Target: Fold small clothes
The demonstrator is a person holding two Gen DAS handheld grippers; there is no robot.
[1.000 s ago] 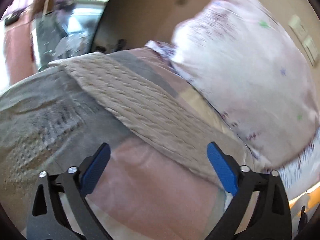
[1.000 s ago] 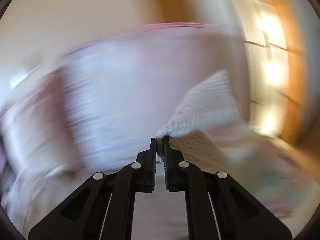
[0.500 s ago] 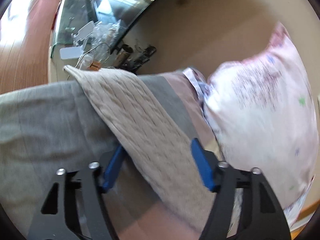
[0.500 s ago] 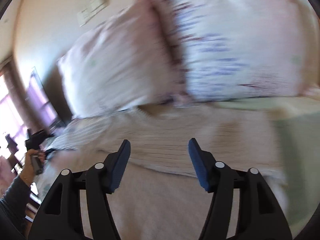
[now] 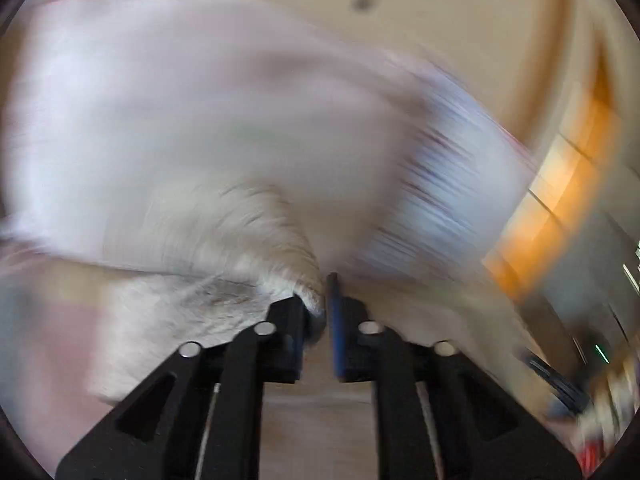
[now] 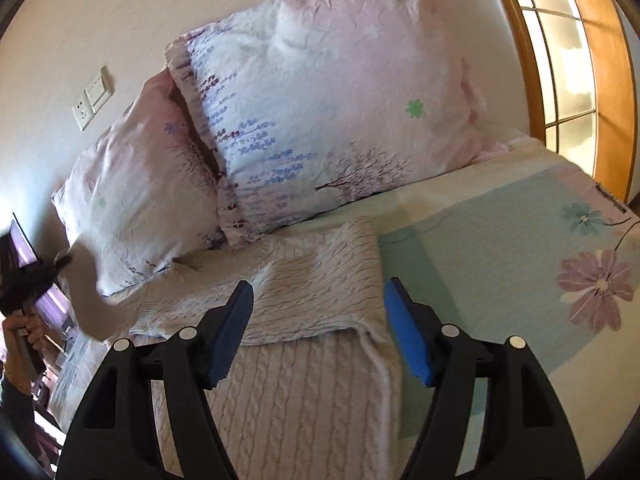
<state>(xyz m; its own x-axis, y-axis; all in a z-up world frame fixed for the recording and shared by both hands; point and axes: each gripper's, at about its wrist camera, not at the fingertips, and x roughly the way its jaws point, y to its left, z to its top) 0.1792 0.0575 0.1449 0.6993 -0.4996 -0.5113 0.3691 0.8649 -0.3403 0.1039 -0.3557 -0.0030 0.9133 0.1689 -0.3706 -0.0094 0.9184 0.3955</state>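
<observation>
- A cream wall (image 6: 120,12) rises behind the bed (image 6: 500,208).
- A white switch plate (image 6: 93,98) sits on that wall, above the left pillow (image 6: 136,200).
- Two pale pink floral pillows lean at the head of the bed; the right pillow (image 6: 332,108) overlaps the left one.
- The bed cover is cream with a pale blue-green panel and printed flowers (image 6: 596,288).
- An orange wooden window frame (image 6: 608,80) stands at the right, its panes glowing with daylight.
- The left wrist view is motion-blurred; only wall (image 5: 460,20), a pale pillow shape (image 5: 200,100) and an orange glow (image 5: 560,200) show.
</observation>
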